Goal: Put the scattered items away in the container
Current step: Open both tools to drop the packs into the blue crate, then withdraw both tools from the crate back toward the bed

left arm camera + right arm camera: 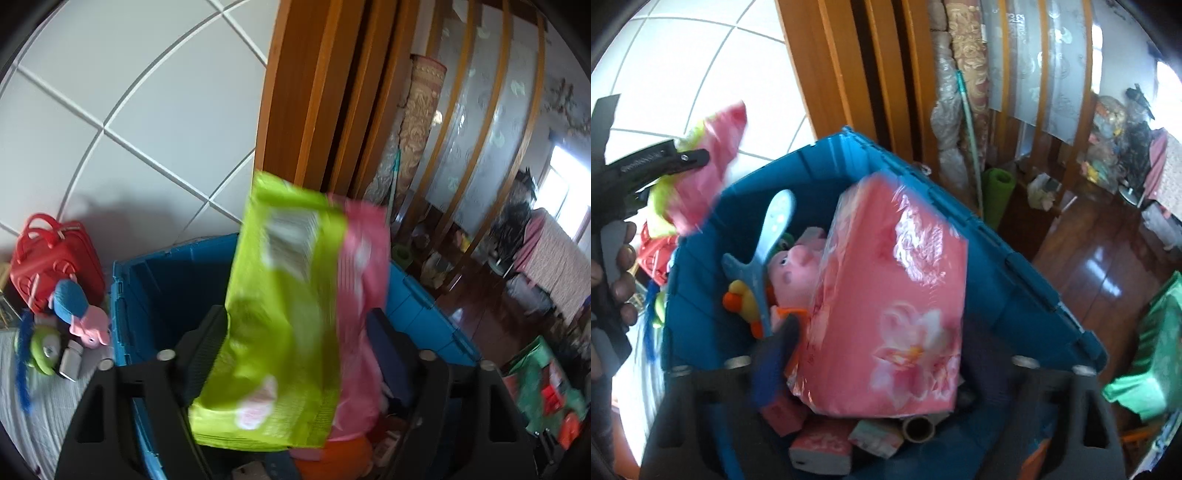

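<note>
1. The left gripper (295, 347) is matte black plastic, with ribbed dark pads and round silver bolts on its frame.
2. The right gripper (882, 354) looks alike: black frame, silver bolts, dark blue fingers (768, 365).

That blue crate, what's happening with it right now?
A person with tongs in each hand is dropping packets into the blue crate. The left tongs stand open around a green and pink packet, and the right tongs stand open around a pink flowered pack. A red bag and plush toys are still outside.
</note>
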`<state>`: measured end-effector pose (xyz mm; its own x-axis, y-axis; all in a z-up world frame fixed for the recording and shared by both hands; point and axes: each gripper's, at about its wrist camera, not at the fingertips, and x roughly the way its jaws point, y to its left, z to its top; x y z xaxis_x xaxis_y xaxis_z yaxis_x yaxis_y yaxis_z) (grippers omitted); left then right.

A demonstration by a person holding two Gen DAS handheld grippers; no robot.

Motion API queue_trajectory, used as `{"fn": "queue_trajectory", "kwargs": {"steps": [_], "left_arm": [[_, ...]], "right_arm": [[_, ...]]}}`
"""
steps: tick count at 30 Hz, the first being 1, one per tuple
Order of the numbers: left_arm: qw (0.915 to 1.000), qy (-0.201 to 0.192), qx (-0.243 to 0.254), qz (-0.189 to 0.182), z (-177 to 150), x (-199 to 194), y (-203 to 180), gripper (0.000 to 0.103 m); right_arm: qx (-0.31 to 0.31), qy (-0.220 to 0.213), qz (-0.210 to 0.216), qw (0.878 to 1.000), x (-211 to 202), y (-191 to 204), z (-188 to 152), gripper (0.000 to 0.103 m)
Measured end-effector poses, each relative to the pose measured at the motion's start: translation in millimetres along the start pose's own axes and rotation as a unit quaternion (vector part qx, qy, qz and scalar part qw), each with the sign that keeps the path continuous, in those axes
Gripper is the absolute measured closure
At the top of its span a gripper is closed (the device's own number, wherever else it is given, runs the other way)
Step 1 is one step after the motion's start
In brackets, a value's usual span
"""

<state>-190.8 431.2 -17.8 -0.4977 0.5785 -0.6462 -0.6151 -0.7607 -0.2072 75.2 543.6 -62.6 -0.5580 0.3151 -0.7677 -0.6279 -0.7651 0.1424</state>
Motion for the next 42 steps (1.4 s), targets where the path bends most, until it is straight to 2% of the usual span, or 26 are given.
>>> {"fn": "queue_trajectory", "kwargs": {"steps": [1,8,16,27,35,42], "left_arm": [[0.9999,-0.004,-0.01,-0.004,2,-1,4,0.0],[0.9998,-0.005,-0.008,0.018,0,-7,26,0.0],[0.9989,-0.006,-0.034,0.032,-10,-36,82,0.0],[0.9917,-0.011,-0.074,0.104,-42,-109,205,0.0],[0.9831,0.002,-0.106,0.149,-88,-156,304,0.0],[0.9747,0.007,-0.134,0.179,-121,-191,378,0.0]], "right_arm": [[0.002,-0.003,0.003,1.0,0,-1,1,0.0],[-0.008,0.003,0.027,1.0,10,13,8,0.0],[-0.047,-0.002,0.064,0.997,13,72,19,0.0],[-0.118,-0.014,0.128,0.985,5,199,17,0.0],[-0.175,-0.014,0.17,0.97,-3,305,-6,0.0],[-0.208,-0.012,0.186,0.96,-4,373,-28,0.0]]}}
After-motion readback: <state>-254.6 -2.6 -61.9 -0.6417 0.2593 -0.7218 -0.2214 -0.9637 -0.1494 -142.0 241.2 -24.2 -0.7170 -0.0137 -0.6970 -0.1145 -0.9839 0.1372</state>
